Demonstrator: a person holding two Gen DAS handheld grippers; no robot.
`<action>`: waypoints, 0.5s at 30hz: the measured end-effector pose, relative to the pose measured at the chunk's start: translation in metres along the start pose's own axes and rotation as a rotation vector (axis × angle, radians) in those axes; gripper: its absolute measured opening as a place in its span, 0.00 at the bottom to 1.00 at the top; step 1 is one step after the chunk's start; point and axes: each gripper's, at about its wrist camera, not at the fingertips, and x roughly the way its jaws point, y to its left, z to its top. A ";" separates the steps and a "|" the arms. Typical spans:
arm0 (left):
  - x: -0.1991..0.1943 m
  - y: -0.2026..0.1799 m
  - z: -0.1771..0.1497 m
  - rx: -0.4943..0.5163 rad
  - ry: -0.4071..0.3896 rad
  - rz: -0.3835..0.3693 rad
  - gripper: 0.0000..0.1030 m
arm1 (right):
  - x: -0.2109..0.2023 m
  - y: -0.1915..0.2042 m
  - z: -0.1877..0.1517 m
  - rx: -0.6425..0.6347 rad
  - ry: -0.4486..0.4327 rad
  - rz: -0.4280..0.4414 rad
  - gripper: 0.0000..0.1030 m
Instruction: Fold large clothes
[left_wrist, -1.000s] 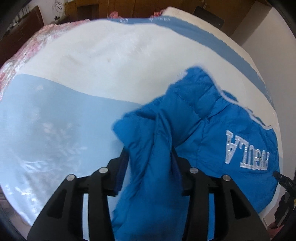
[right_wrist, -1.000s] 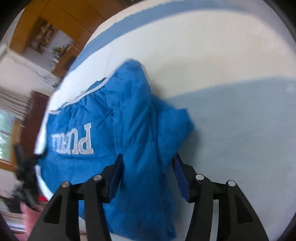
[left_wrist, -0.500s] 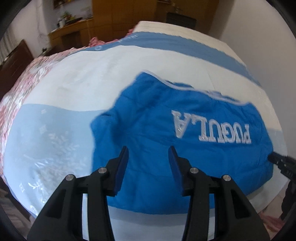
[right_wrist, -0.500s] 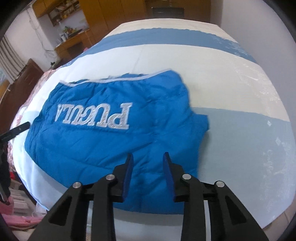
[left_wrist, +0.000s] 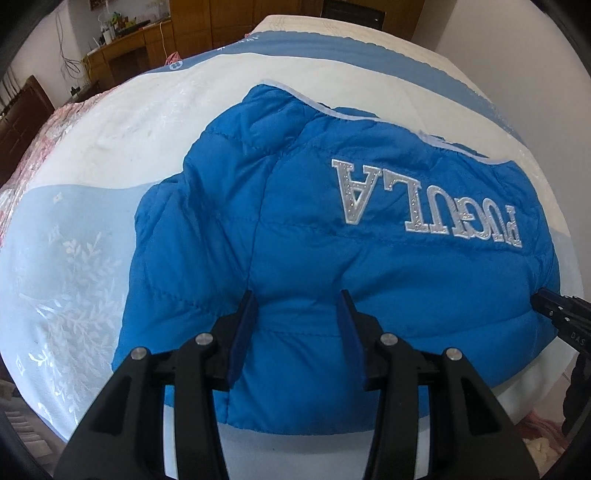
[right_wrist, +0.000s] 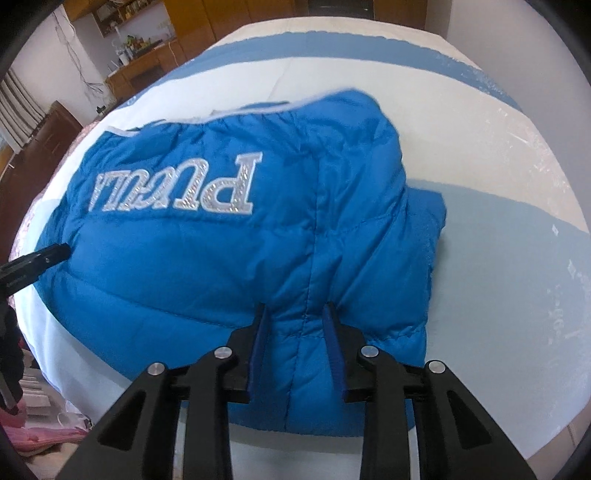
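A bright blue puffer jacket (left_wrist: 332, 258) with silver letters across it lies flat on the bed, its sides folded in. My left gripper (left_wrist: 299, 306) is shut on a puffed ridge of its near hem, and creases run into both pads. In the right wrist view the same jacket (right_wrist: 221, 258) fills the middle, with my right gripper (right_wrist: 295, 317) shut on the hem near the jacket's right side, fabric pinched between narrow jaws. Each gripper's dark tip shows at the edge of the other view, the right one (left_wrist: 561, 314) and the left one (right_wrist: 33, 262).
The bed cover (left_wrist: 110, 147) has white and light blue bands with a leaf print. A pink floral quilt (left_wrist: 29, 147) lies along its left edge. Wooden cabinets (left_wrist: 122, 55) stand at the back and a white wall (left_wrist: 498, 37) on the right. Pink cloth (right_wrist: 37, 435) lies on the floor.
The jacket went from a bunched, hanging bundle to lying flat with its lettering up. Both grippers swung toward its near hem. The right jaws narrowed onto the fabric.
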 end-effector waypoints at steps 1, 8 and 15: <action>0.000 0.000 -0.001 -0.002 -0.001 0.002 0.44 | 0.002 -0.002 0.000 0.008 0.000 0.007 0.29; 0.000 0.001 -0.001 -0.020 0.000 0.001 0.43 | 0.008 -0.006 0.000 0.029 0.011 0.037 0.29; -0.025 0.007 -0.005 -0.044 -0.006 0.007 0.50 | 0.006 -0.012 0.003 0.056 0.024 0.064 0.28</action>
